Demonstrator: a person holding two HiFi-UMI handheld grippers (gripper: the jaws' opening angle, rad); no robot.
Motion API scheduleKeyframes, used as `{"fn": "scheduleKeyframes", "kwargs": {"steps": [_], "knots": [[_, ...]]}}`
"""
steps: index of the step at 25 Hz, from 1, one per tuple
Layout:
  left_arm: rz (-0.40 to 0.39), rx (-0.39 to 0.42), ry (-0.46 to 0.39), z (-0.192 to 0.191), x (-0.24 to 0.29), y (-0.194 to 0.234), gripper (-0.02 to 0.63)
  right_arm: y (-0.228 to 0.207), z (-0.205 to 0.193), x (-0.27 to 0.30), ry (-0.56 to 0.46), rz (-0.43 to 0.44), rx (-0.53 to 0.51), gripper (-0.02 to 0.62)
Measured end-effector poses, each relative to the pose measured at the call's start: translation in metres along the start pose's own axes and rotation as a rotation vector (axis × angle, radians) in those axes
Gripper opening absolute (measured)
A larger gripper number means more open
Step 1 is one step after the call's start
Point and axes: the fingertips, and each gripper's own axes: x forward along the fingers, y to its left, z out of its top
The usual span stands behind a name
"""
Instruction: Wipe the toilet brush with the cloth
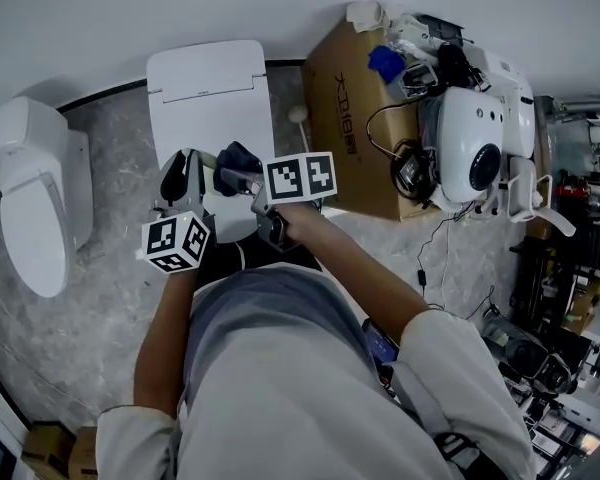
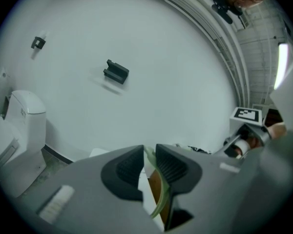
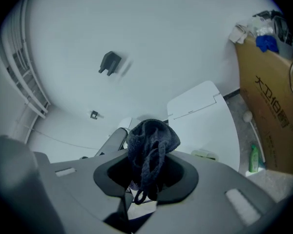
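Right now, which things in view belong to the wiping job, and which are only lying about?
Job:
dark cloth, in right gripper
pale green brush handle, in left gripper

Lying about:
cardboard box
green bottle
white toilet

l gripper (image 2: pixel 149 147) nips thin green strip (image 2: pixel 166 189); r gripper (image 3: pixel 147 175) nips cloth (image 3: pixel 151 139)

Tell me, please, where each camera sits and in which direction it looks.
Head view: on the person's head, looking steeply down; chest, both forearms, left gripper and right gripper show, near a closed white toilet.
Left gripper view: on the left gripper, looking along its jaws, shut on a thin pale green piece, toward the wall.
Right gripper view: on the right gripper, looking at wall and toilet; jaws shut on the dark cloth.
Shared: both gripper views show the dark wall bracket.
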Motion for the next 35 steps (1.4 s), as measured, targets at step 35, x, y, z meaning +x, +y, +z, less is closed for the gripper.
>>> {"fn": "scheduleKeyframes", "kwargs": {"steps": [35], "knots": [[-0.04, 0.239, 0.001, 0.027, -0.059, -0.032, 0.0, 0.023, -0.013, -0.078, -0.224, -0.192, -0.431, 0.104]]}}
